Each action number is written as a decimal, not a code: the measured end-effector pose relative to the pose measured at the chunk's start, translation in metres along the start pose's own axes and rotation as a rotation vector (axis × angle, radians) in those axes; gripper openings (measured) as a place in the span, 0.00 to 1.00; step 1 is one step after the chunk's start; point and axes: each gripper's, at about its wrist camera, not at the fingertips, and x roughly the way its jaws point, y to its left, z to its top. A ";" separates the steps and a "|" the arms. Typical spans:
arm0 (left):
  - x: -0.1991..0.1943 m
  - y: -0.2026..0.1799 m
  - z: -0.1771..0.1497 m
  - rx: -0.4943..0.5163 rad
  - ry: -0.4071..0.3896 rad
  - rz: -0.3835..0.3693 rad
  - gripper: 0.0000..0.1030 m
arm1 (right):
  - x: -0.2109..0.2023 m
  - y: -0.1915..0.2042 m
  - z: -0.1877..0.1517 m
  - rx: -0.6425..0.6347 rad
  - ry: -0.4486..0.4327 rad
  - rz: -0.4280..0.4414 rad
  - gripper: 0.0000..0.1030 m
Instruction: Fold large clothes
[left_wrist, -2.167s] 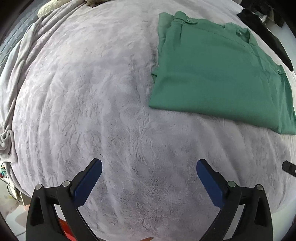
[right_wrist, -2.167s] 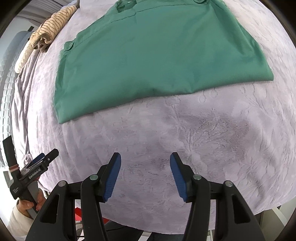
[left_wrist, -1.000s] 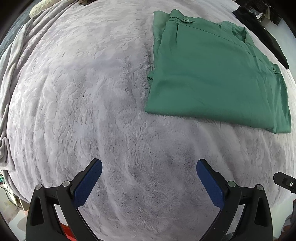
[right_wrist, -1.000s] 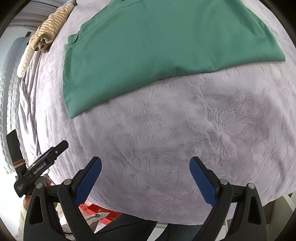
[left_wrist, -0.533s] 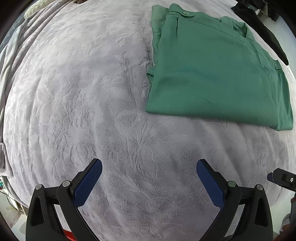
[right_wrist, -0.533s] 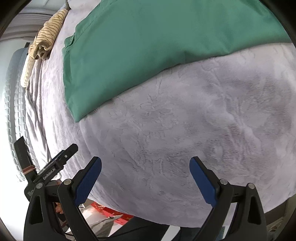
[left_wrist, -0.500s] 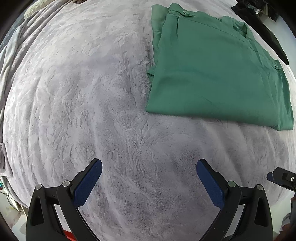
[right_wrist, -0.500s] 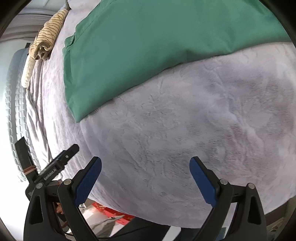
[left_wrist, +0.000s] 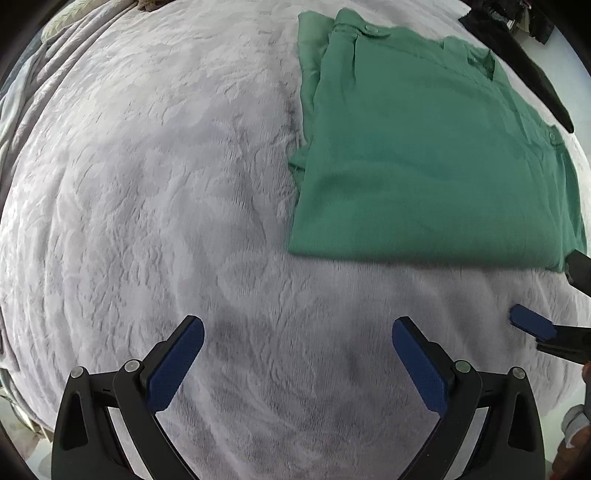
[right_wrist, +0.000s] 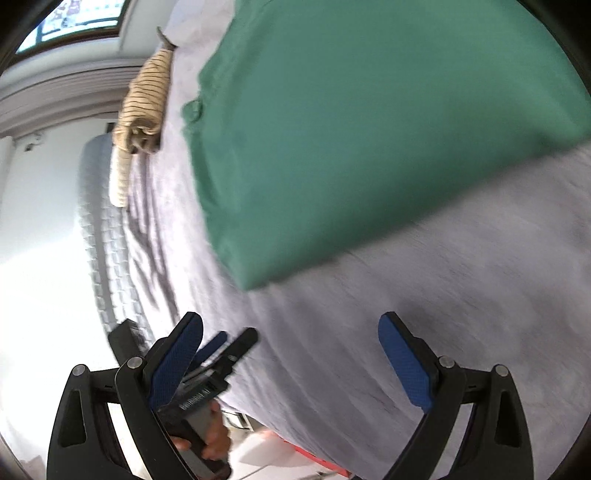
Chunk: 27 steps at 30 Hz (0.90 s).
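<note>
No legible text, only a blurred gripper label (right_wrist: 195, 398).

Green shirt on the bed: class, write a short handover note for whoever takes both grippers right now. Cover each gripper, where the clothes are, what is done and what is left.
Left gripper: open, empty, above the bare grey blanket, short of the shirt.
Right gripper: open, empty, near the shirt's lower corner; its view is motion-blurred.
Green shirt: lies flat on the blanket, sides already folded in, making a rectangle, collar at the far end.
Striped garment: bunched at the bed's far edge, not folded.
Done: side folds.
Left, probably: grip the near hem corners, fold up towards the collar, then deal with the striped garment.
</note>
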 end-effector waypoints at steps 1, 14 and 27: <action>-0.001 0.005 0.008 -0.002 -0.015 -0.010 0.99 | 0.004 0.001 0.003 0.000 -0.001 0.014 0.94; 0.013 0.048 0.064 -0.124 -0.080 -0.258 0.99 | 0.048 -0.002 0.037 0.076 -0.070 0.169 0.94; 0.053 0.040 0.134 -0.245 0.009 -0.810 0.99 | 0.008 0.038 0.052 -0.031 -0.147 0.271 0.07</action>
